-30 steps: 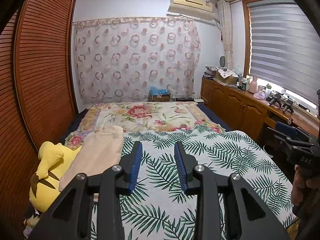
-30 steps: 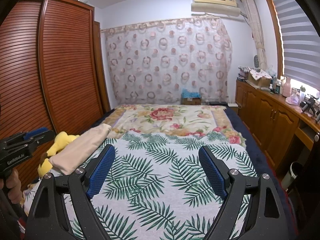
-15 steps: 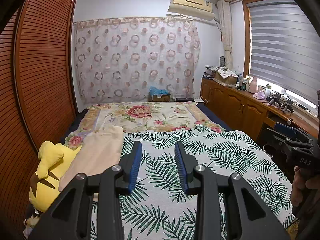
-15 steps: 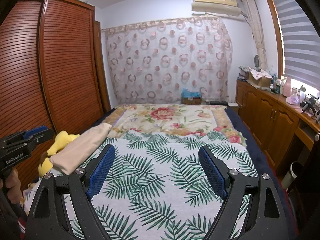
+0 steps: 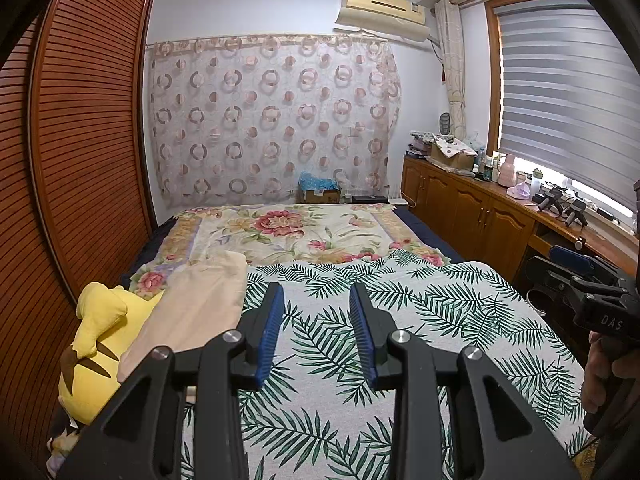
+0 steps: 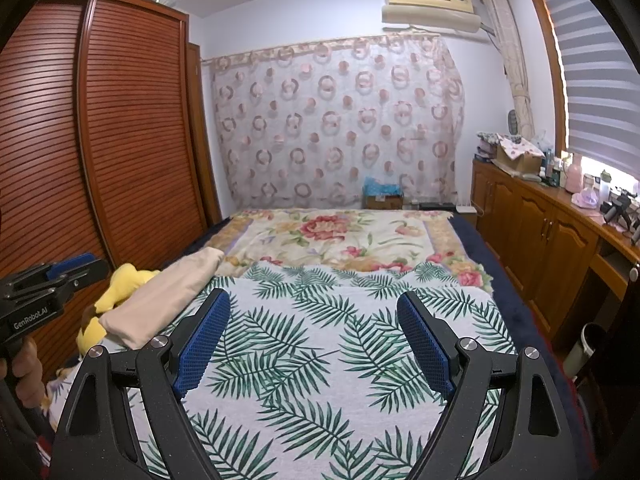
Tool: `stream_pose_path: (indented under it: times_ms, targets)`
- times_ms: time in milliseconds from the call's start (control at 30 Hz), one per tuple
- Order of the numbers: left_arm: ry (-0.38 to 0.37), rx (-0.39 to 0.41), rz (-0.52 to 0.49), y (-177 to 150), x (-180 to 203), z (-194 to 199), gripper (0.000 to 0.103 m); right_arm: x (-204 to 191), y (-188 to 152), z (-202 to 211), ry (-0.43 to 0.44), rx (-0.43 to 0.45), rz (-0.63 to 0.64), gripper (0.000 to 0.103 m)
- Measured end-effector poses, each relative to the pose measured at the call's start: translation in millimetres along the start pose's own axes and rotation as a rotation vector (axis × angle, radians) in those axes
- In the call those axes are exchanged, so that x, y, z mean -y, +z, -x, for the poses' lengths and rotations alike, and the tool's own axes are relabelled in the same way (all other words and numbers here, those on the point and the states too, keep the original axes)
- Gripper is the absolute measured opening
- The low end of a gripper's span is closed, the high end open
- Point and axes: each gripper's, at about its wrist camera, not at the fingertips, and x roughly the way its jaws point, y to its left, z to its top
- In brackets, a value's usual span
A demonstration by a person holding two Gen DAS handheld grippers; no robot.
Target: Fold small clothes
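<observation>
Beige folded garment [image 5: 192,312] lying on the left side of the palm-leaf bedspread [image 5: 420,320], at about 10 o'clock from the left gripper [image 5: 316,320], long axis running toward 1 o'clock, against a yellow plush toy [image 5: 100,344]. Left gripper nearer, jaws partly open, holding nothing. Right gripper [image 6: 312,332] farther, garment [image 6: 160,300] at 10 o'clock, jaws wide, empty.
</observation>
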Motion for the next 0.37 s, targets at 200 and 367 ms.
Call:
stream_pose_path:
  times_ms: [200, 367]
  targets:
    - [0.001, 0.001, 0.0, -0.8, 0.2, 0.0, 0.033, -0.7, 0.0, -0.4, 0.0, 0.001, 0.0, 0.087]
    - [0.0, 0.0, 0.0, -0.7, 0.1, 0.2, 0.033, -0.2, -0.1, 0.0, -0.001, 0.0, 0.001, 0.087]
